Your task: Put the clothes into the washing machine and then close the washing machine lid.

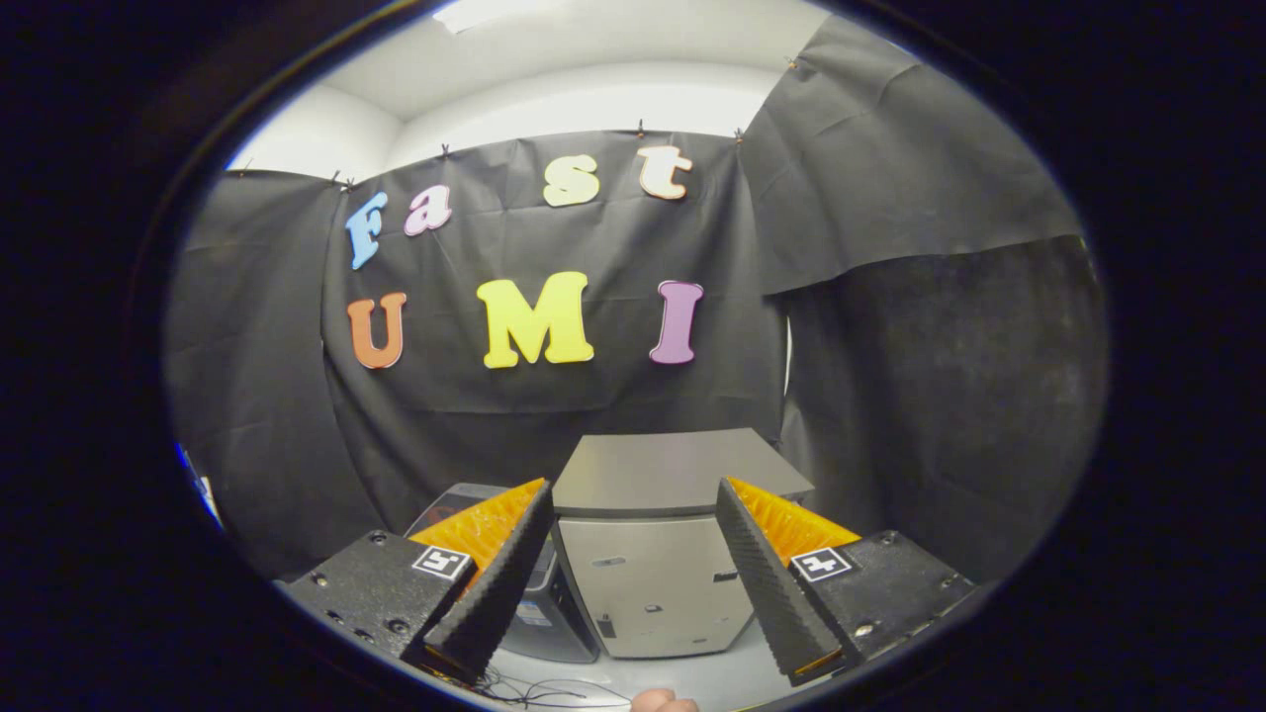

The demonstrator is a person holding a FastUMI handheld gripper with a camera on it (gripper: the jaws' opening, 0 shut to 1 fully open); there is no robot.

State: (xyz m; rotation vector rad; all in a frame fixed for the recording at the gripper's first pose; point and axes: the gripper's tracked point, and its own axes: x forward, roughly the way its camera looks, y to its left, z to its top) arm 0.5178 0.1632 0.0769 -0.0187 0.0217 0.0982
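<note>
Gripper (633, 564) fingers spread wide, holding nothing. Grey washing machine (658, 554) stands beyond and between them, lid (673, 470) closed. No legible label. Fingertip (661, 702) below.

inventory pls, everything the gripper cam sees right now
grey box: 1, grey with flat top and pale front panel, ahead of and between the fingers, against the black cloth
darker unit: 1, dark grey, left of the grey box, partly behind the left finger; cannot tell what it is
black cloth: booth wall behind and to both sides
cables: thin, dark, on the pale surface near the left finger
gripper: 1, fingers wide apart, holding nothing
fingertip: person's, pale, below the fingers
</note>
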